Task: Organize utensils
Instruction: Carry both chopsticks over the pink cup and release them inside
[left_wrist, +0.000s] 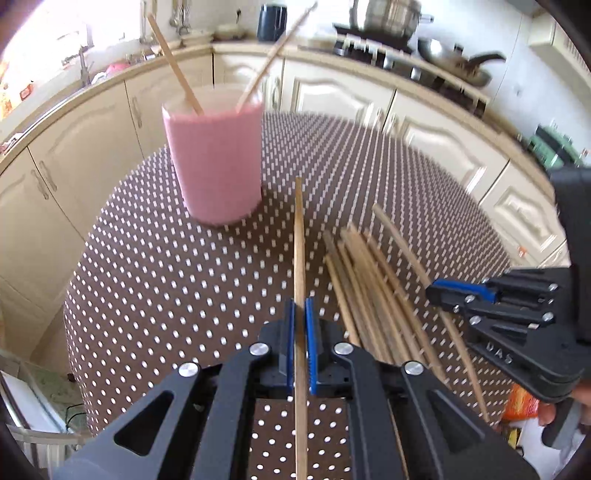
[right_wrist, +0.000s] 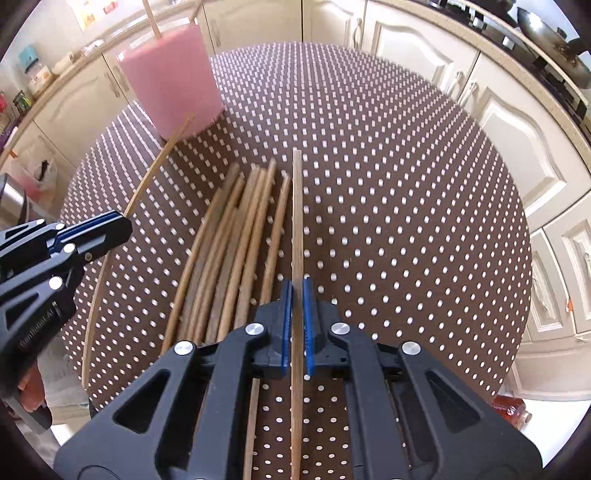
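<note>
Left gripper (left_wrist: 300, 321) clamps one chopstick (left_wrist: 299, 236); right gripper (right_wrist: 297, 306) pinches another (right_wrist: 297, 221), near the pile (right_wrist: 236, 240) on our desk (right_wrist: 406, 221). Light, stiff, slippery; we'd grip mid-shaft. Pink cup (left_wrist: 214, 158) far left
</note>
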